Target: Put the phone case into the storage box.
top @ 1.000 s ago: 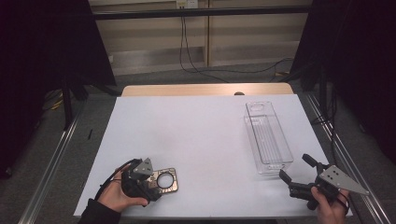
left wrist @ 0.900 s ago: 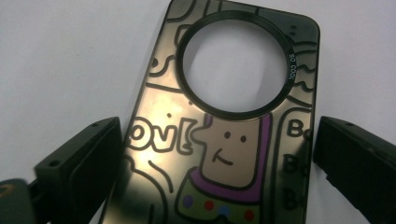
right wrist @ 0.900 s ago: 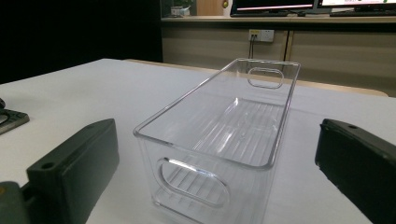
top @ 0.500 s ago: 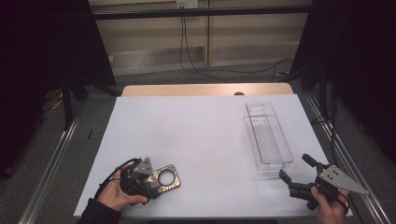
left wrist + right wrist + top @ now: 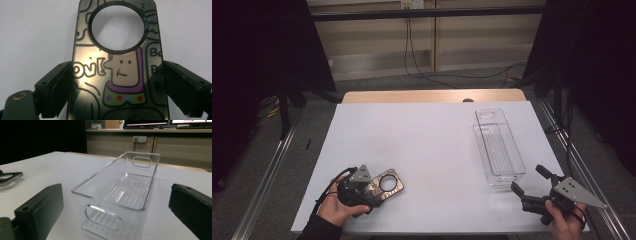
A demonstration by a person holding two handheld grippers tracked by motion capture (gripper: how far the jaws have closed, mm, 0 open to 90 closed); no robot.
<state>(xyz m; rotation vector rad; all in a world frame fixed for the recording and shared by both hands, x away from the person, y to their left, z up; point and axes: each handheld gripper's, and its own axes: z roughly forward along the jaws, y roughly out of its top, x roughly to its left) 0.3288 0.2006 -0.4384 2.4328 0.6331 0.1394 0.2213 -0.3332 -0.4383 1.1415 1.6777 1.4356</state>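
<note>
The phone case (image 5: 384, 184) is seen lying flat on the white table (image 5: 427, 150) near its front left corner, a dark glossy piece with a large round opening. In the high view its drawings cannot be made out. In the left gripper view the phone case (image 5: 117, 75) is shown close up, with a cartoon face, a purple outline, coloured dots and black lettering around the ring-edged hole, through which the white table is seen.

The left gripper (image 5: 371, 192) is held low over the near end of the case by a hand (image 5: 337, 210). In its own view the left gripper (image 5: 116, 87) is shown with one black jaw on each long side of the case. The jaws have just been closing with the case between them; the left one seems to meet the edge, while a thin gap appears at the right one, so a firm grip cannot be confirmed.

The clear plastic bin (image 5: 498, 146) is placed at the right of the table, well apart from the case. The right gripper (image 5: 529, 181) is held just in front of its near end, jaws spread wide and holding nothing. In the right gripper view the bin (image 5: 120, 192) is shown with ribbed floor and cut-out handles, nothing inside it, and a corner of the case (image 5: 10, 178) is caught at the far left.
</note>
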